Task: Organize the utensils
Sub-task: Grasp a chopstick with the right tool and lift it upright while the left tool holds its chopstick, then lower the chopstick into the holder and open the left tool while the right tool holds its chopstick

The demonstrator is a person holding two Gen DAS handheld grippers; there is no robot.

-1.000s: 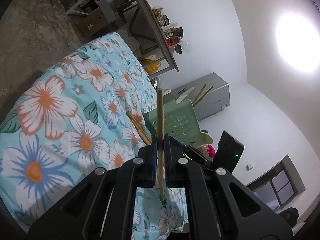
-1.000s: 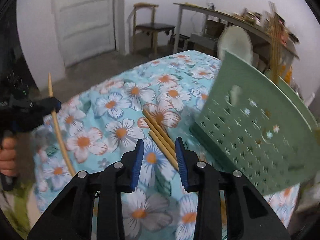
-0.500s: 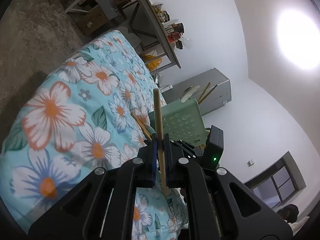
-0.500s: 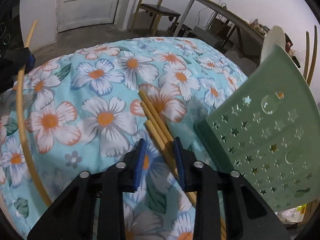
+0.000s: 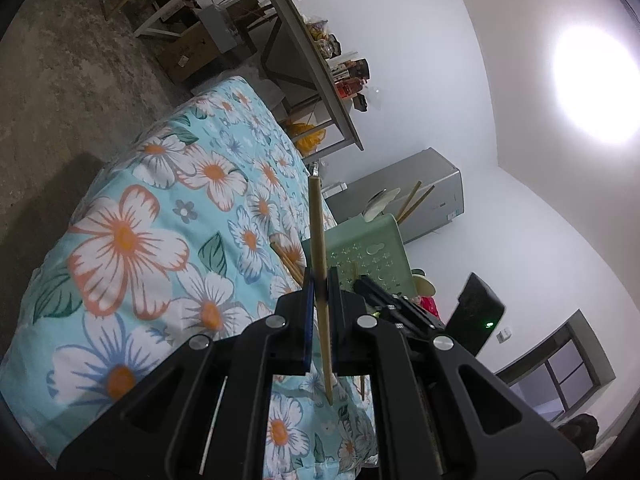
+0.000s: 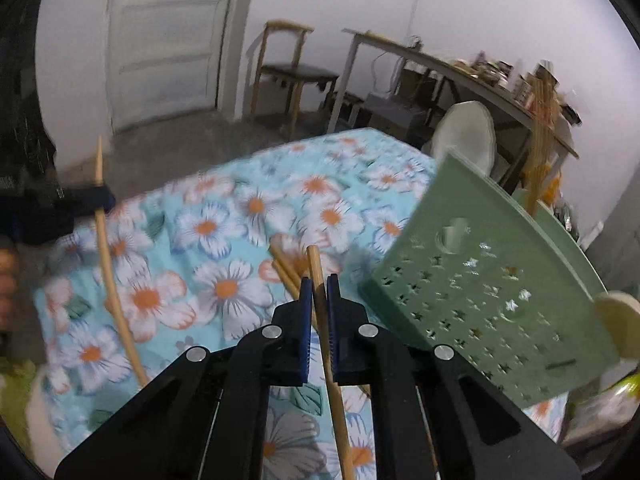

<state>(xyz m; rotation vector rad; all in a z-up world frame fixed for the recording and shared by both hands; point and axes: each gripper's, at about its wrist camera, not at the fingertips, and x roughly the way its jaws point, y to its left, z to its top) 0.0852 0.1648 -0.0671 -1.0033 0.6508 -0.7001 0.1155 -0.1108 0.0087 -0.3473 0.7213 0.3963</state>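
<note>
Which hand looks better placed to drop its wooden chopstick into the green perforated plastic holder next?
Probably the right. The right gripper is shut on a wooden chopstick right beside the green perforated plastic holder. The left gripper holds its chopstick farther from it.

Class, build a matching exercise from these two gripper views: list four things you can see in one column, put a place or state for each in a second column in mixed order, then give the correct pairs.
Column one:
1. left gripper
2. right gripper
3. loose chopsticks
4. green basket

Column two:
A. lying on the floral cloth
B. standing on the cloth, utensils sticking up from it
C. shut on a chopstick, seen in its own view
D. shut on a chopstick, also seen at the far left of the other view

Pairs: 1-D, 2-C, 3-A, 4-B
</note>
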